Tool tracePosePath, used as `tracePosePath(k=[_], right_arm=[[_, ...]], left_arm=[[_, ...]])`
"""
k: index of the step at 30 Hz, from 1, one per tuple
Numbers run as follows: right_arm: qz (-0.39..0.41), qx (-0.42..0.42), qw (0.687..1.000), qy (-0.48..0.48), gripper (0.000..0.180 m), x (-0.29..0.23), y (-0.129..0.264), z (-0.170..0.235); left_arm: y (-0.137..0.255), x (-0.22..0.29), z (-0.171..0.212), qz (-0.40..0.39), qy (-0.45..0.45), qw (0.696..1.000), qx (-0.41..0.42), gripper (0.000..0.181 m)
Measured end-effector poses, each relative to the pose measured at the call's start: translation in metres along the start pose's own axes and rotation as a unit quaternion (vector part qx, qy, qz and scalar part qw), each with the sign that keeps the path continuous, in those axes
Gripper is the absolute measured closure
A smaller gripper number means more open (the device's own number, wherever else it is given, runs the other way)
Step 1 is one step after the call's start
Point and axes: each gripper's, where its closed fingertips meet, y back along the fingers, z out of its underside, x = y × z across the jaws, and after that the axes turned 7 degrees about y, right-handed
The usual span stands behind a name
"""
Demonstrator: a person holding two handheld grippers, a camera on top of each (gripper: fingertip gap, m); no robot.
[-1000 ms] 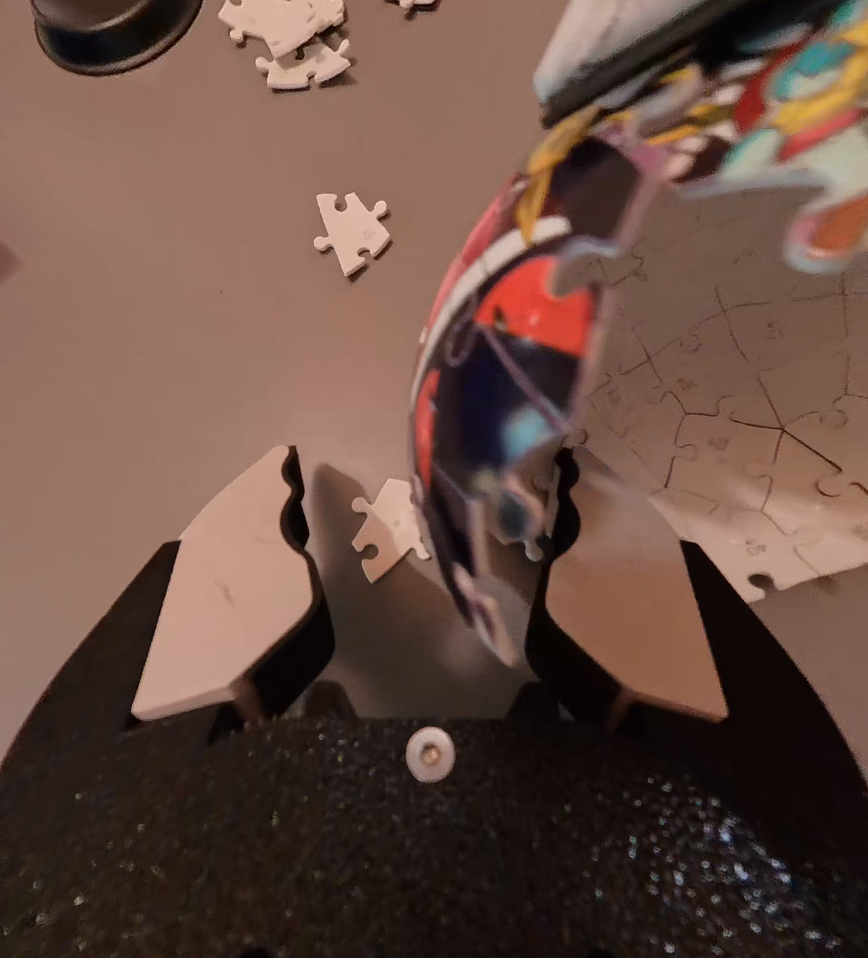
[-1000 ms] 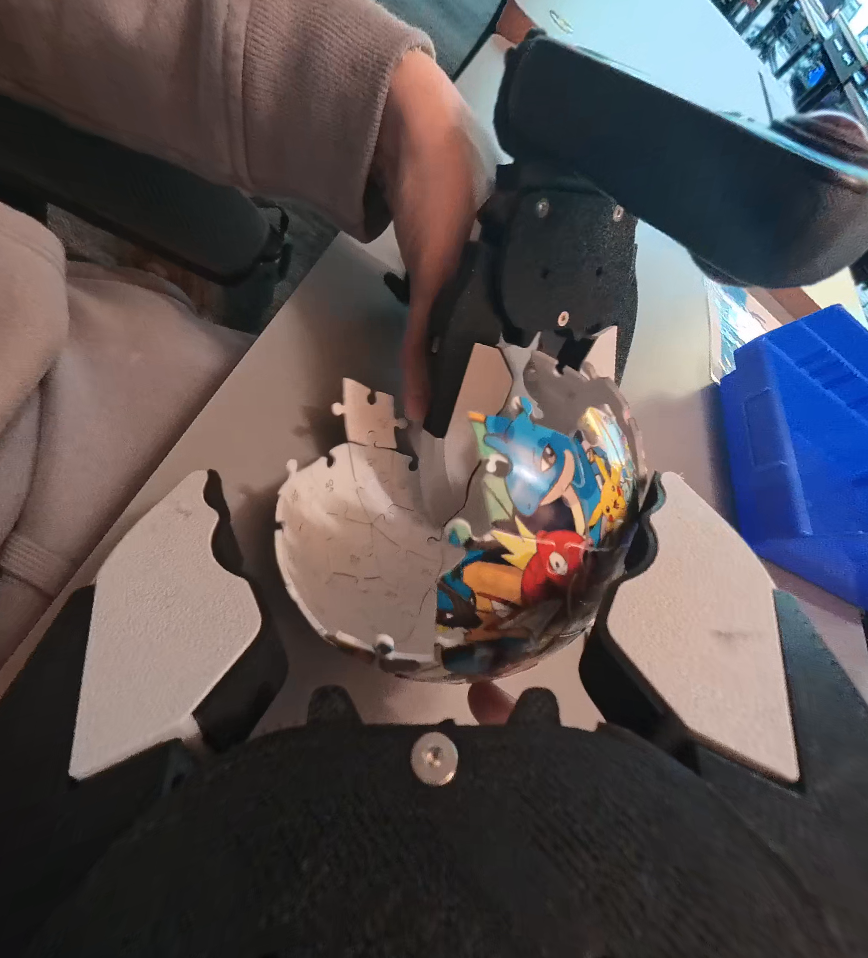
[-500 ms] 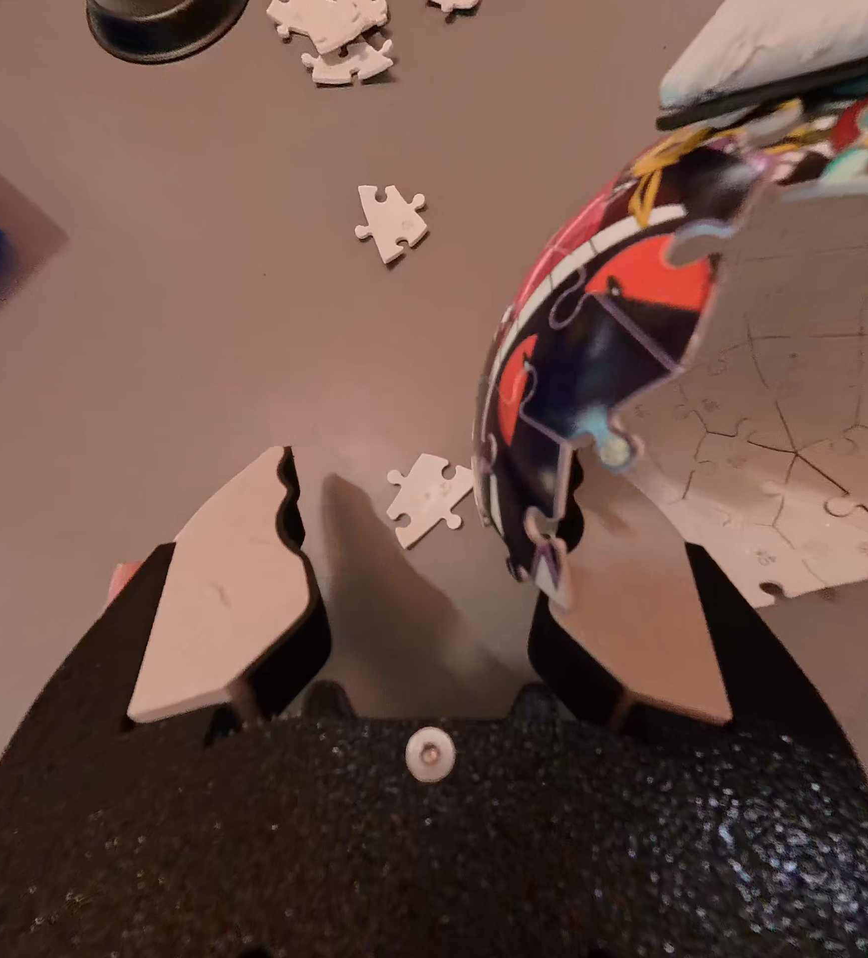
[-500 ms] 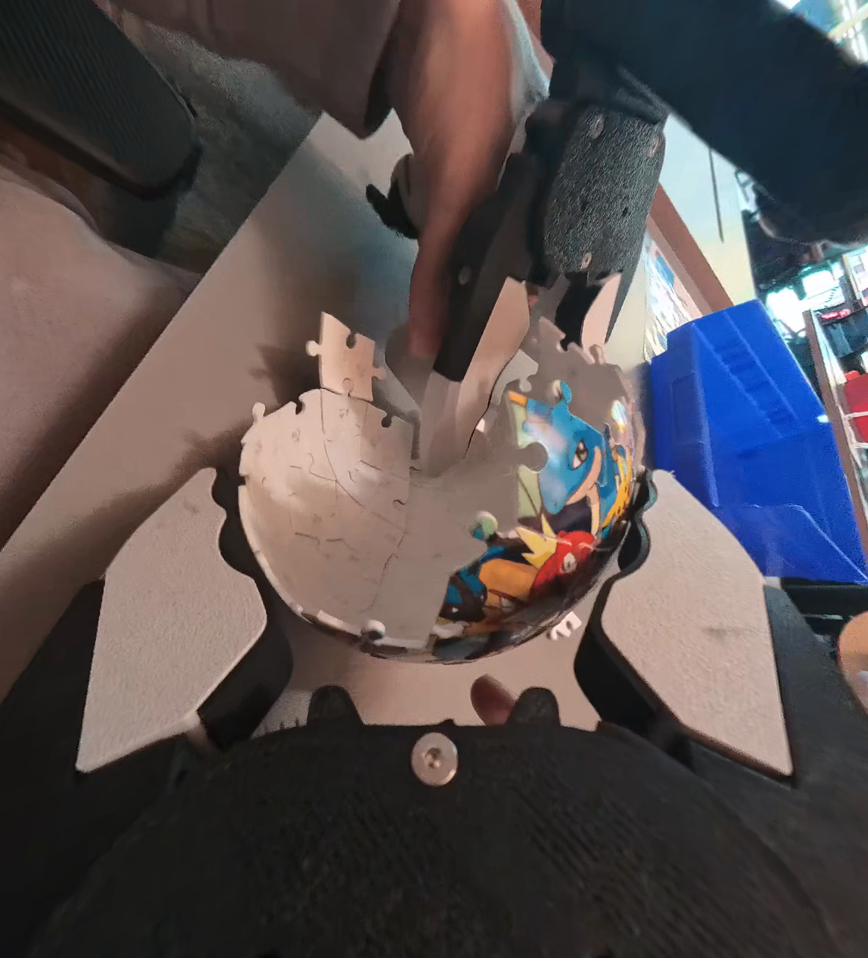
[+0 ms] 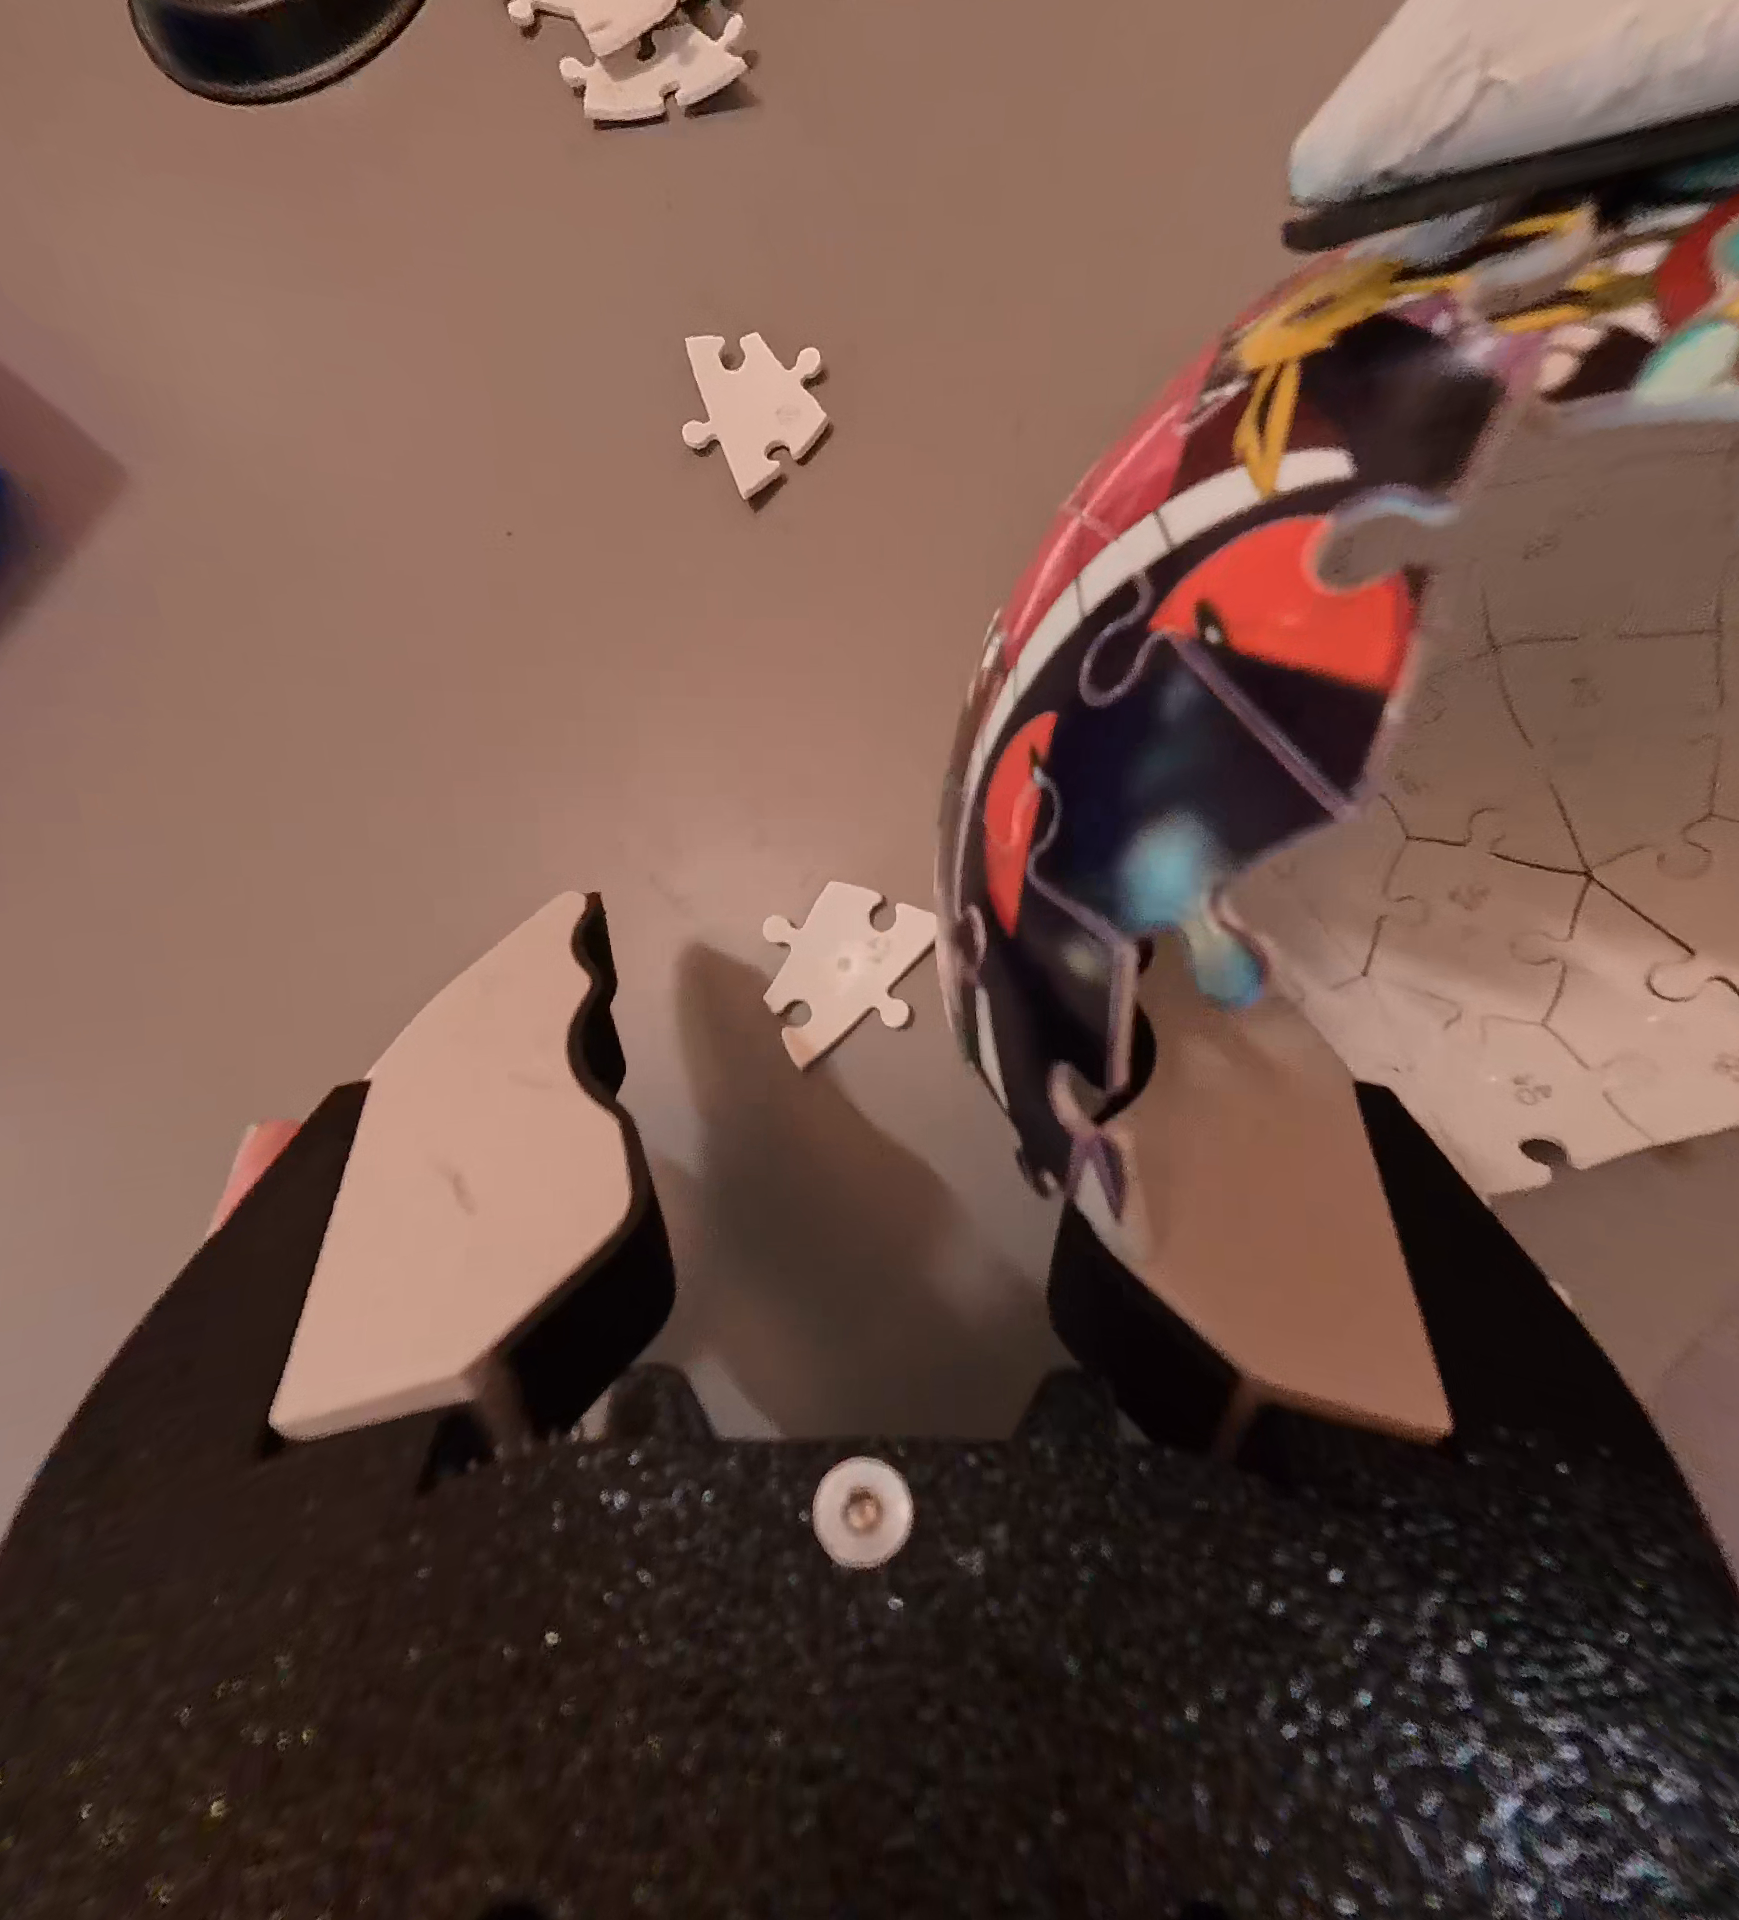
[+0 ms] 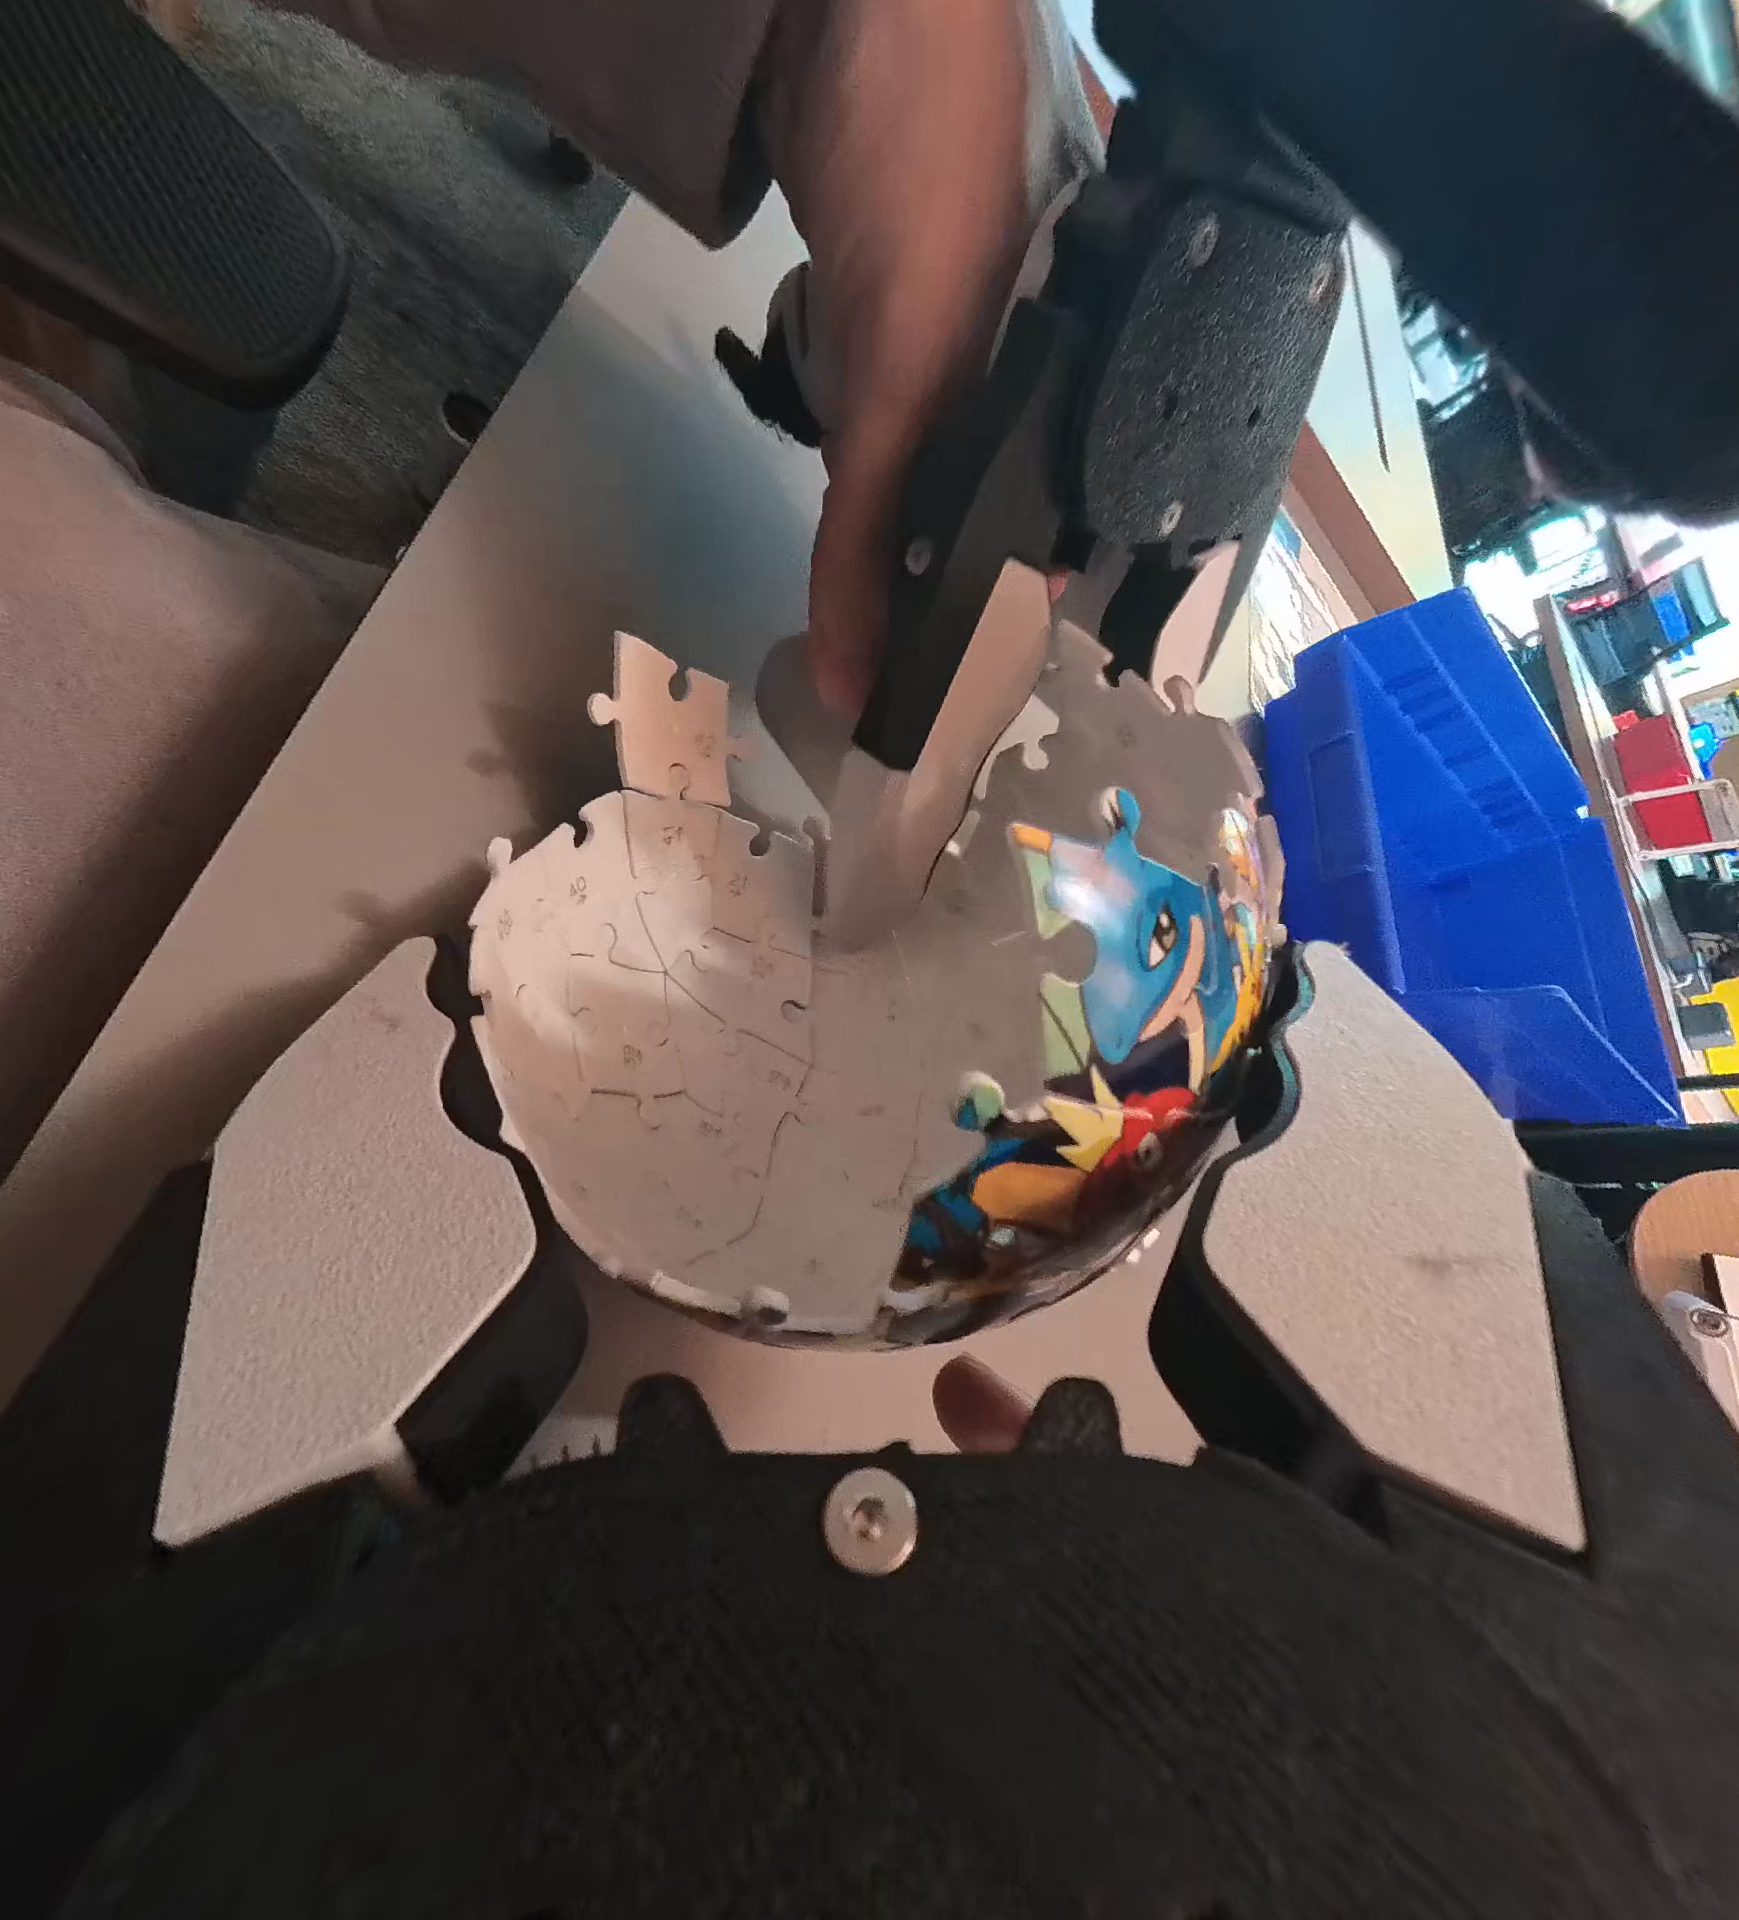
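Note:
A half-built round puzzle shell [image 6: 740,1091], white inside and with colourful cartoon print outside, sits between the fingers of my right gripper [image 6: 865,956], which touch it on both sides. My left gripper [image 5: 865,977] is open. Its right finger [image 5: 1260,1247] reaches inside the shell [image 5: 1156,727] and its left finger [image 5: 491,1143] stays outside, with the printed wall close against the right finger. The left gripper also shows in the right wrist view [image 6: 1010,800], held by a hand [image 6: 896,364], one finger poking into the bowl.
Loose white puzzle pieces lie on the grey table [image 5: 325,623]: one by the shell [image 5: 849,977], one farther off [image 5: 756,410], several at the far edge [image 5: 636,52] beside a black round object [image 5: 262,42]. Blue bins [image 6: 1447,852] stand beyond the table.
My right gripper's left finger, apart from the shell before, now touches it. The shell wall has shifted from mid-gap to against my left gripper's right finger.

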Motion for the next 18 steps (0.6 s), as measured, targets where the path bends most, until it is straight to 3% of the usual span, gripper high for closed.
tracePosePath(k=[18], right_arm=[[-0.002,0.023,1.000,-0.019,0.036,0.002,-0.005,-0.007]], left_arm=[[-0.004,0.006,0.011,0.014,-0.018,0.998,-0.052,0.087]])
